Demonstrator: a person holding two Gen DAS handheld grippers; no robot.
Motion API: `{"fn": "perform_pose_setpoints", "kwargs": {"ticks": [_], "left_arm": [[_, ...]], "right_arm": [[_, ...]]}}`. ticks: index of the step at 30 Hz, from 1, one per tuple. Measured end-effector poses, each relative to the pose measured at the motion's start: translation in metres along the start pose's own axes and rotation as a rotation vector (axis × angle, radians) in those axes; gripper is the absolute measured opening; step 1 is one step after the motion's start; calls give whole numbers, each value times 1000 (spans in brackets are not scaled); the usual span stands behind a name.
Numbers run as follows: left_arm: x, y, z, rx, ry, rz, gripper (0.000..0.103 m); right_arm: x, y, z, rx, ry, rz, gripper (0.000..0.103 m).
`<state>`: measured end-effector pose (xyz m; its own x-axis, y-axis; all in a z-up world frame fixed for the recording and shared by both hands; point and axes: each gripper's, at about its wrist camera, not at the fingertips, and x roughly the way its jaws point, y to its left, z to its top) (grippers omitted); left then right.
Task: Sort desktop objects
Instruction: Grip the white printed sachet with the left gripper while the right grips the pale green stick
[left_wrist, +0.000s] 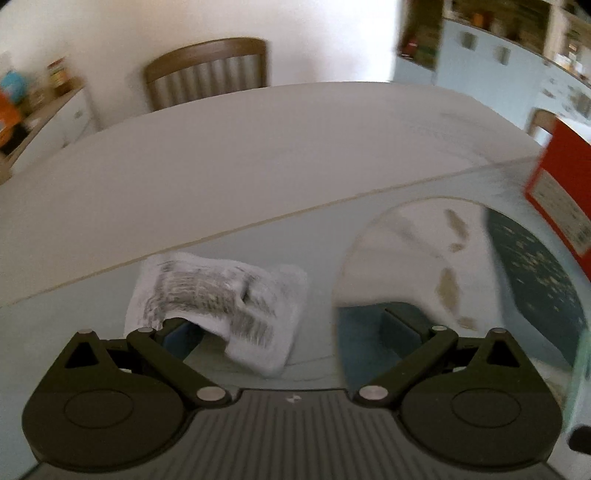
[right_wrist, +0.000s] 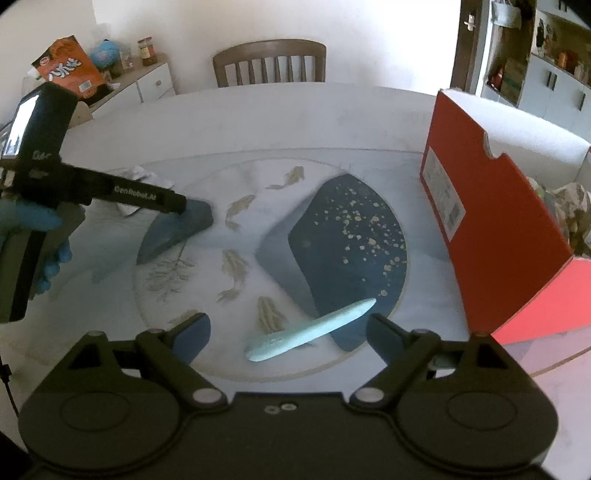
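Your right tool (right_wrist: 288, 334) hangs over the table (right_wrist: 258, 122) with its jaws wide apart and nothing between the pads — the pale blue stick-shaped object (right_wrist: 312, 330) lies flat on the patterned mat (right_wrist: 347, 236) just ahead of the fingers, slanting from about 7 o'clock up to 2 o'clock in the right wrist view. The red box (right_wrist: 491, 229), standing open at 3 o'clock with crumpled things already inside, looks like the sorting bin. Your left tool (left_wrist: 291, 328) also stands open and empty, nose tilted down at the crumpled printed paper (left_wrist: 218, 295), which sits at 11 o'clock from its fingers, close to the left one; the left view is blurred, so contact cannot be judged. The step in hand reads as the approach to two pick-ups. Next, each tool probably needs to come lower and straddle its target — the right across the stick's narrow width, the left over the paper — before closing.
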<state>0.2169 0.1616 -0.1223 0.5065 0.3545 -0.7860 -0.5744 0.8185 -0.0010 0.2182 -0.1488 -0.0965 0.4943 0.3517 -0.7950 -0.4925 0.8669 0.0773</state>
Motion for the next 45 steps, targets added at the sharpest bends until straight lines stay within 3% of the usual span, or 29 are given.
{"fn": "perform_pose_setpoints", "kwargs": {"ticks": [4, 9, 16, 19, 26, 40, 45], "left_arm": [[1, -21, 2, 68, -6, -39, 102], [-10, -16, 8, 41, -18, -63, 102], [-41, 10, 18, 126, -53, -217, 102], [-42, 21, 21, 222, -97, -186, 102], [-13, 49, 29, 302, -97, -198, 102], [17, 71, 19, 280, -64, -245, 101], [14, 61, 14, 265, -67, -233, 98]], "right_arm": [[9, -4, 1, 18, 21, -15, 90], [14, -7, 4, 40, 35, -8, 88], [16, -7, 6, 41, 42, 9, 88], [16, -7, 6, 37, 41, 9, 88], [13, -6, 6, 47, 46, 4, 88], [19, -5, 3, 50, 68, -15, 86], [20, -5, 3, 49, 72, -17, 80]]}}
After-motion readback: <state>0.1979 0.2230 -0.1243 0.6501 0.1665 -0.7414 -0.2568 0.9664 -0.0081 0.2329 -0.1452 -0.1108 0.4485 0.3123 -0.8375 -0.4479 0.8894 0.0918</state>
